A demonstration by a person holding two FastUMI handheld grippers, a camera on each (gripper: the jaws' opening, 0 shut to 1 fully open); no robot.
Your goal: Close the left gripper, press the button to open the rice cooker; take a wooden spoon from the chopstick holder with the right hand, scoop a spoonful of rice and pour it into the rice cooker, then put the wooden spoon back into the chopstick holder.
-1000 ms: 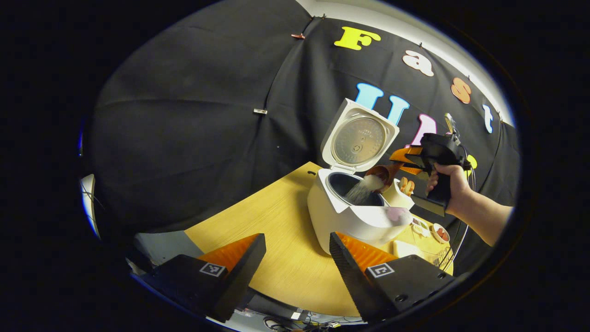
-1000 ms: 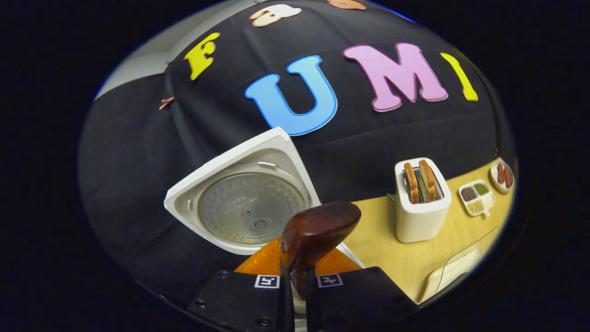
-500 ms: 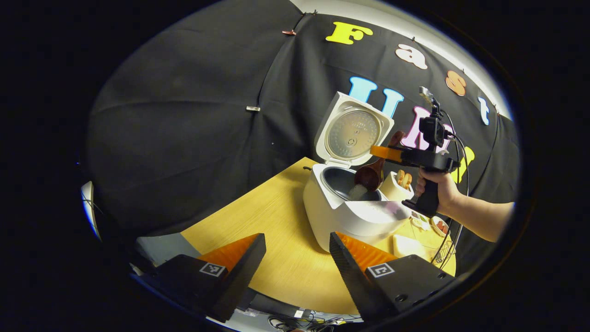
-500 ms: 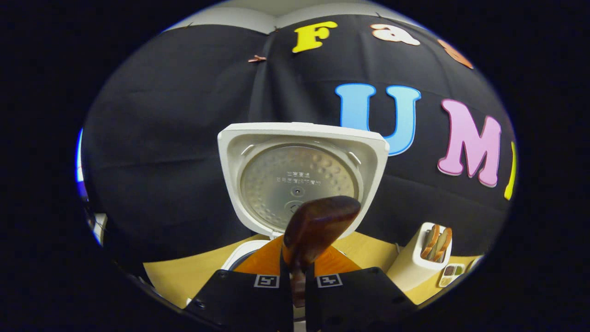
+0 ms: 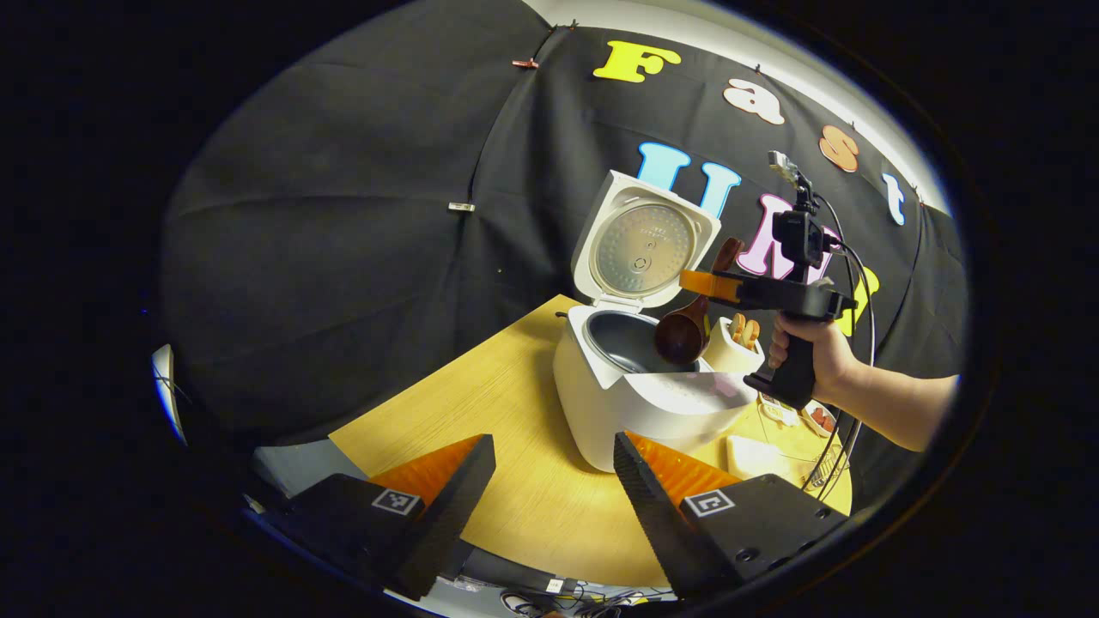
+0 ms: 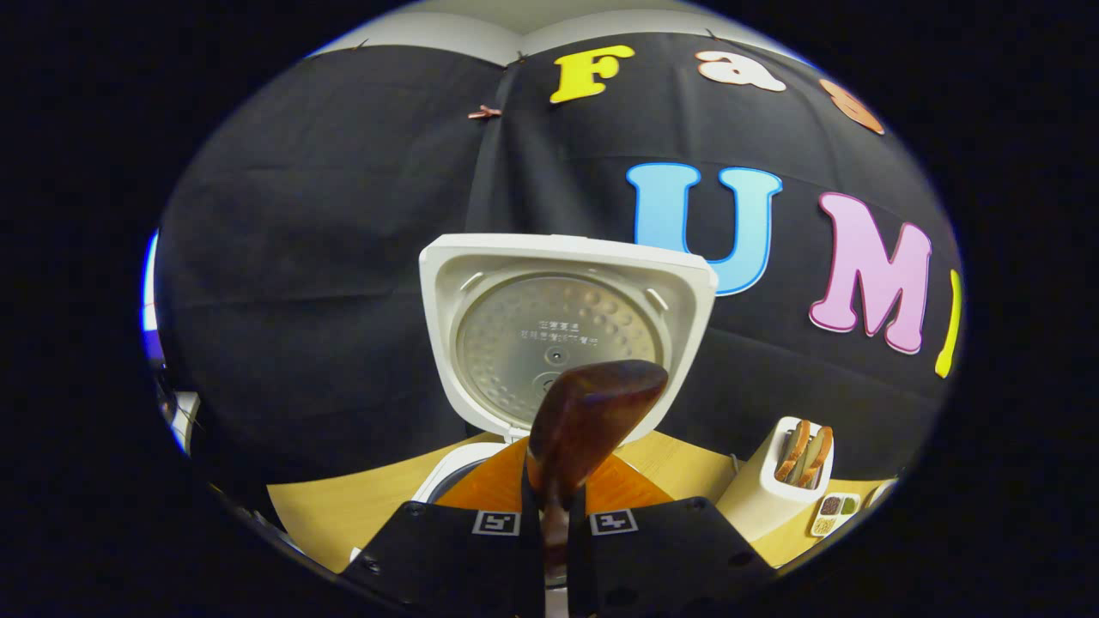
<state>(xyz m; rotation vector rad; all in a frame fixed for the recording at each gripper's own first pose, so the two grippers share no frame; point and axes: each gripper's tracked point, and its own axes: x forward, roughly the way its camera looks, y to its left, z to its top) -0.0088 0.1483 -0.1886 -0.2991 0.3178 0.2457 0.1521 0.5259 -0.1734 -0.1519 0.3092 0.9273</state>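
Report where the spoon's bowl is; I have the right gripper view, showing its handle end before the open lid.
Observer: The dark brown wooden spoon's bowl hangs over the open pot of the white rounded rice cooker, clamped in the right tongs.
Operator: Check for falling rice.
Observer: None shows below the bowl.
Operator: Locate the left tongs.
Observer: Open, above the light wooden table's near edge, apart from the cooker.
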